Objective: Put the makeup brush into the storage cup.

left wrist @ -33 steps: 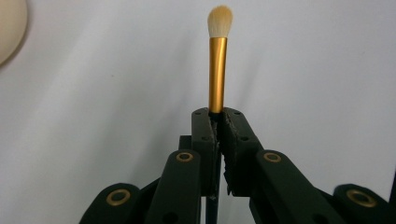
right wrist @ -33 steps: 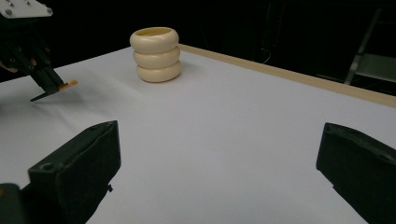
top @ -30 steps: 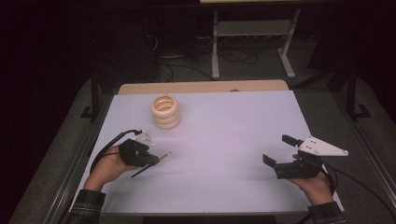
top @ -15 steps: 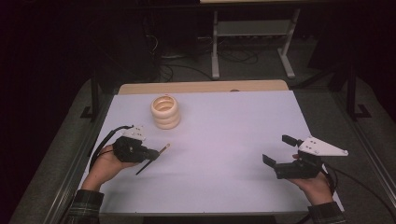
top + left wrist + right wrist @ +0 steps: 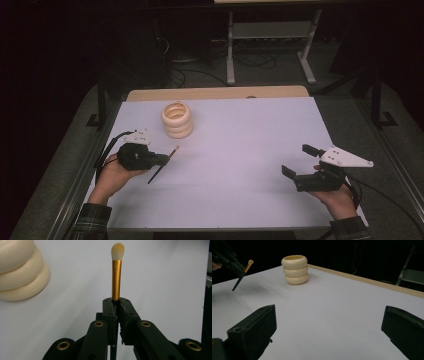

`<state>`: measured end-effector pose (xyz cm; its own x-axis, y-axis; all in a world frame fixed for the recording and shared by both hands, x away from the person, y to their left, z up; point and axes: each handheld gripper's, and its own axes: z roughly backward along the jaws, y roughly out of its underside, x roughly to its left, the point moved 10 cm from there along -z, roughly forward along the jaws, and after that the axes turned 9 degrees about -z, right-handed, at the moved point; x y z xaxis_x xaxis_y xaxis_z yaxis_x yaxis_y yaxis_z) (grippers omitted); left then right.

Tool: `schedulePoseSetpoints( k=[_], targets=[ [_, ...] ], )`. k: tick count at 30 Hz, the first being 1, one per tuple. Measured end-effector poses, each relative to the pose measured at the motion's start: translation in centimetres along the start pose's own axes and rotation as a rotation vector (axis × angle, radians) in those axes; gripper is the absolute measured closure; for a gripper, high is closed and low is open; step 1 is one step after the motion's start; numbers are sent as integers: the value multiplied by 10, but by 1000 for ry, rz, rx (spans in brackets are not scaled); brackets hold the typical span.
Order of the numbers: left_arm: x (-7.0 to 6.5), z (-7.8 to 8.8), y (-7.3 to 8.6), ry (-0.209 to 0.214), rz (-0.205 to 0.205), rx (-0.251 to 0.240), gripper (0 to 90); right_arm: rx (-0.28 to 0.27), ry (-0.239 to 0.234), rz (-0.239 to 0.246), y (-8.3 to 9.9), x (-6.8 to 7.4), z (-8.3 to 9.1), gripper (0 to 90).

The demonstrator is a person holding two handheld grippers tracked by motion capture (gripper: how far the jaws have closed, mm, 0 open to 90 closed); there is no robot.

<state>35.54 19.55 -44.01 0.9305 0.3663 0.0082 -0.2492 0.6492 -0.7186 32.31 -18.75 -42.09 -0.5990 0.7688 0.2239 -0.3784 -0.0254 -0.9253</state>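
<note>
The left claw is fully closed on the makeup brush, clamping the handle just below the gold ferrule; the bristle tip points away from the claw, and the dark handle tail projects behind it. The right claw stands wide open, holding nothing, low over the white surface. Farther off, near the surface's back edge, stands the ribbed cream holder, upright with its mouth open. Judged risk: the brush is gripped off-centre, so it may pivot in the pads on contact, strike the holder rim, and tip the holder.
</note>
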Motion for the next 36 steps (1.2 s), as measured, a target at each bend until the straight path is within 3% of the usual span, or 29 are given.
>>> schedulePoseSetpoints(
  k=[6, 13, 29, 36],
  targets=[
    [6, 6, -6, -40, 30, -46, 847, -3, 0, -4, -1, 0, 0, 0],
    [15, 12, -16, -100, 56, -134, 847, -2, -2, -7, 0, 0, 0, 0],
    [36, 19, -33, -160, 114, -285, 847, -3, 0, -12, -1, -1, 0, 0],
    [42, 21, -41, -176, 117, -321, 847, -4, 4, -14, -1, -1, 0, 0]
  ],
)
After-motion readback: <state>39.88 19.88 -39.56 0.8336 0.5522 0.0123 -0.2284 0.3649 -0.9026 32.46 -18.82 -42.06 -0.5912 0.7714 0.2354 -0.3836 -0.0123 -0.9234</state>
